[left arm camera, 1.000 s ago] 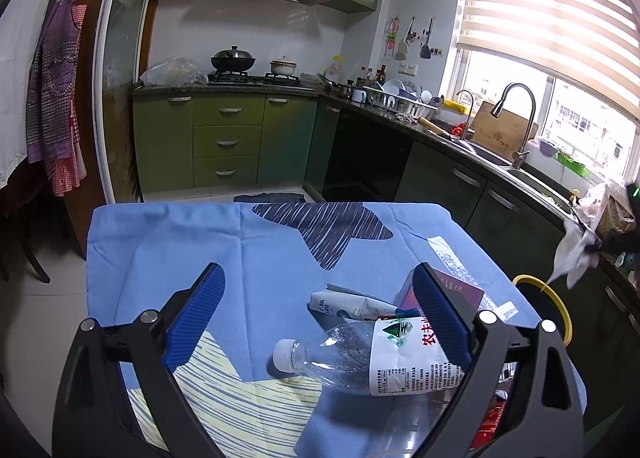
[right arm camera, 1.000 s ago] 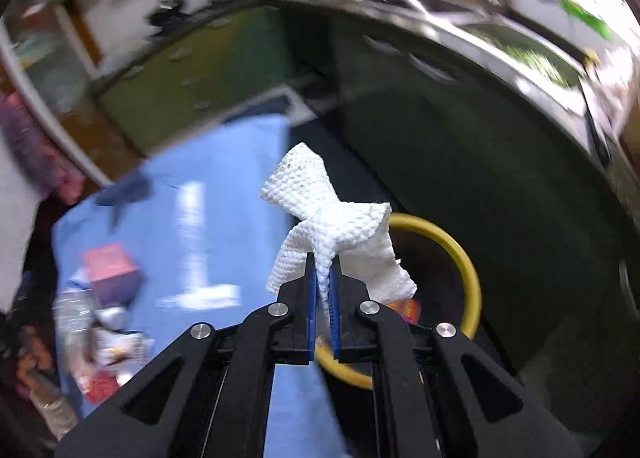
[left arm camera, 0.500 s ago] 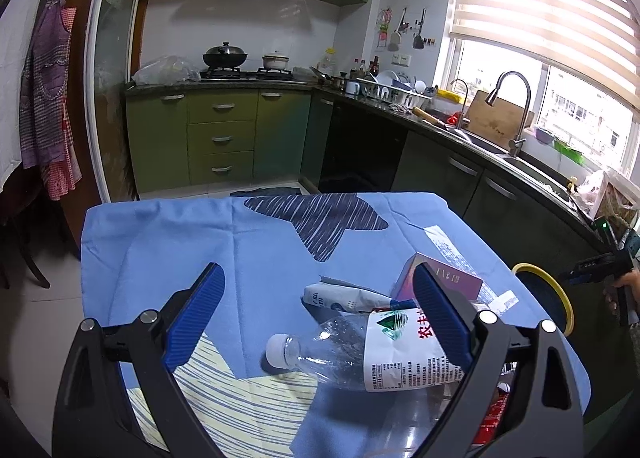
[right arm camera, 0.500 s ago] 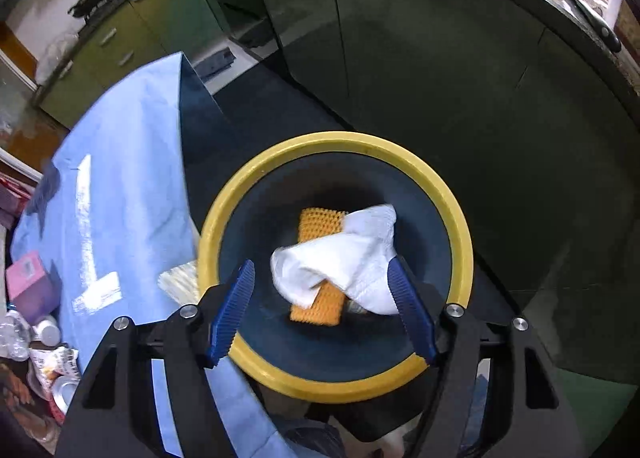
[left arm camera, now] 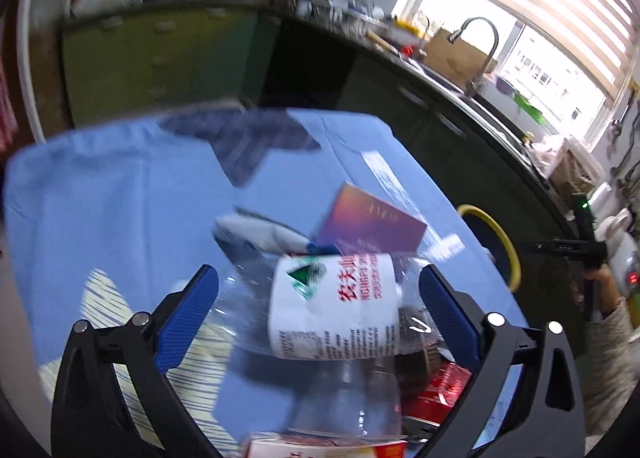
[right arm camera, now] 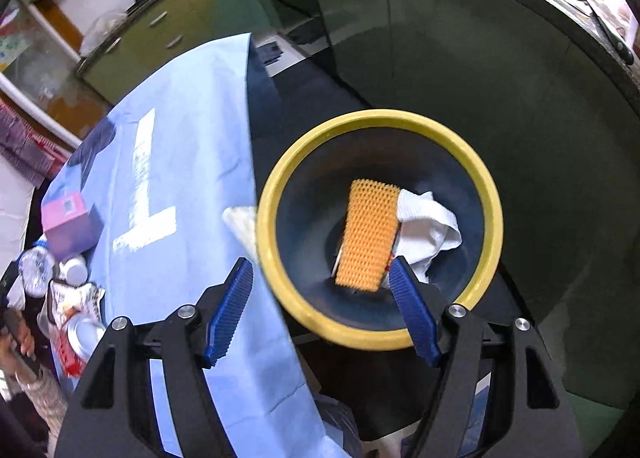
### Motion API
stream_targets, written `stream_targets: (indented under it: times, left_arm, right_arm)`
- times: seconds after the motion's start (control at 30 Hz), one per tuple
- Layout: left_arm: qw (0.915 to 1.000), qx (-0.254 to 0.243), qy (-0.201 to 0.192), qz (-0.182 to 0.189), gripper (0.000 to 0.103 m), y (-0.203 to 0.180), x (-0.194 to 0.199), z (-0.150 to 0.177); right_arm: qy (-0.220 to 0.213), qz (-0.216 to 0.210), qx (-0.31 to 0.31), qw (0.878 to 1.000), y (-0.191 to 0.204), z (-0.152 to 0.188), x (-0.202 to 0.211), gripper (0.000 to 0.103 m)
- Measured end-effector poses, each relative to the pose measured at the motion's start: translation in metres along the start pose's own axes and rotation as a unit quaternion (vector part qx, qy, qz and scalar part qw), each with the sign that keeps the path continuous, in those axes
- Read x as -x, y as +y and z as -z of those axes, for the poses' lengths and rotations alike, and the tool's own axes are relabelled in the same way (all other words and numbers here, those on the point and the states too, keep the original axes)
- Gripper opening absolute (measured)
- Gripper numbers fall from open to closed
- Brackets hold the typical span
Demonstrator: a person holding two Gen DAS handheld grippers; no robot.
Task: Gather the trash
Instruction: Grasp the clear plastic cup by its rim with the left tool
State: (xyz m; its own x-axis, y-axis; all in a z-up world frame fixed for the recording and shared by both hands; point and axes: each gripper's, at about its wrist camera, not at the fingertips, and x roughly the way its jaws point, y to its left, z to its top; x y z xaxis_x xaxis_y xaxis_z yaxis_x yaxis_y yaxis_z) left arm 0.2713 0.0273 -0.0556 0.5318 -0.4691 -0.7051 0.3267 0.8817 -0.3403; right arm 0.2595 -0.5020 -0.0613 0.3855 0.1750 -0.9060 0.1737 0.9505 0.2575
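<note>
My right gripper [right arm camera: 322,290] is open and empty above the yellow-rimmed bin [right arm camera: 276,250]. Inside the bin lie a white paper towel [right arm camera: 428,230] and an orange mesh sleeve [right arm camera: 366,234]. My left gripper [left arm camera: 318,290] is open, its jaws on either side of a clear plastic bottle [left arm camera: 332,314] with a white label, lying on the blue tablecloth [left arm camera: 120,209]. I cannot tell if the fingers touch it. A purple box [left arm camera: 372,221], a white tube [left arm camera: 260,234] and a red packet [left arm camera: 436,390] lie around the bottle. The bin rim [left arm camera: 500,242] shows at the table's right edge.
The trash pile shows in the right wrist view with the purple box [right arm camera: 70,223] and a can [right arm camera: 84,332]. A white wrapper [right arm camera: 242,221] lies at the table edge by the bin. Dark green cabinets [right arm camera: 440,37] and a sink counter [left arm camera: 460,69] run behind.
My right gripper opened over the bin and the paper towel dropped inside. My left gripper moved forward and down, so the bottle now lies between its jaws.
</note>
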Motion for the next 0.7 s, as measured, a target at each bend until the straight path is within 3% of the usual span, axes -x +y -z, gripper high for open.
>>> stream_targets:
  times: [0.17,0.37,0.53,0.7]
  left_arm:
    - [0.9993,0.013,0.021,0.029,0.096,-0.003,0.008,0.003]
    - [0.9986,0.012,0.052,0.003,0.096,-0.014,0.024,0.014]
    - [0.992,-0.027,0.123,-0.012,0.095,-0.027,0.029,0.033]
    - [0.9884,-0.001,0.147,0.036,0.095,-0.028,0.047,0.054]
  right_arm:
    - [0.004,-0.005,0.016,1.0,0.005,0.007,0.001,0.07]
    - [0.009,-0.019,0.033,0.999,0.015,0.003,-0.007,0.071]
    - [0.011,-0.029,0.052,0.998,0.026,0.006,-0.009,0.071]
    - [0.012,-0.033,0.062,0.997,0.03,0.013,-0.008,0.071]
